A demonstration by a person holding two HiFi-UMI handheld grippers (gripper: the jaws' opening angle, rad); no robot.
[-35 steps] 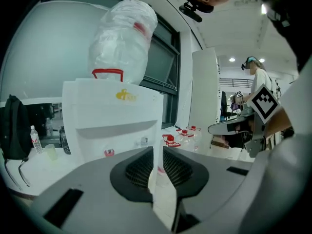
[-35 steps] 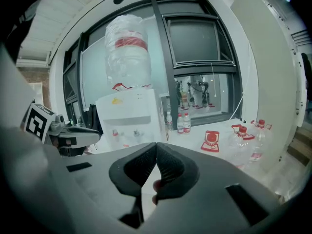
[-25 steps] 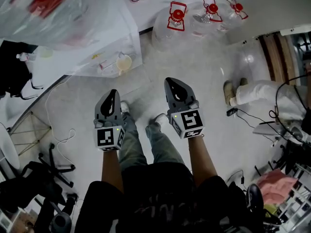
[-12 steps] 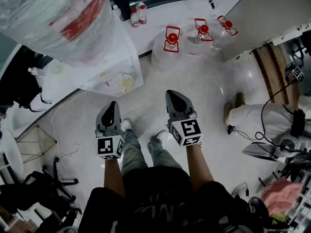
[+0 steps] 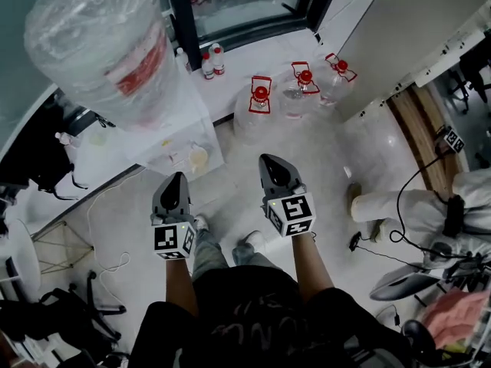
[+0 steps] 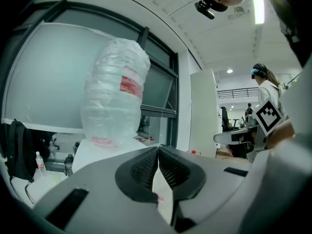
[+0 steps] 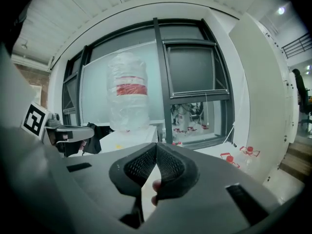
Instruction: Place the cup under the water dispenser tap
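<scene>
Facing crinkly film-wrapped water jug (image 5: 107,41): left hand-held gripper (image 5: 175,181), right hand-held gripper (image 5: 272,163), ribbed jaws together, empty.

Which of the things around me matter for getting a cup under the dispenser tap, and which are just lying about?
For the job: water dispenser with its wrapped bottle; what looks like a cup at its front; left tongs and right tongs, both shut, empty.
Lying about: three red-capped jugs; small bottles on the ledge; black bag.

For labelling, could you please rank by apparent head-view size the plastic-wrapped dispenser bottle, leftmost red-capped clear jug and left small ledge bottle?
1. plastic-wrapped dispenser bottle (nearest the camera, which exaggerates it)
2. red-capped clear jug
3. small ledge bottle
</scene>
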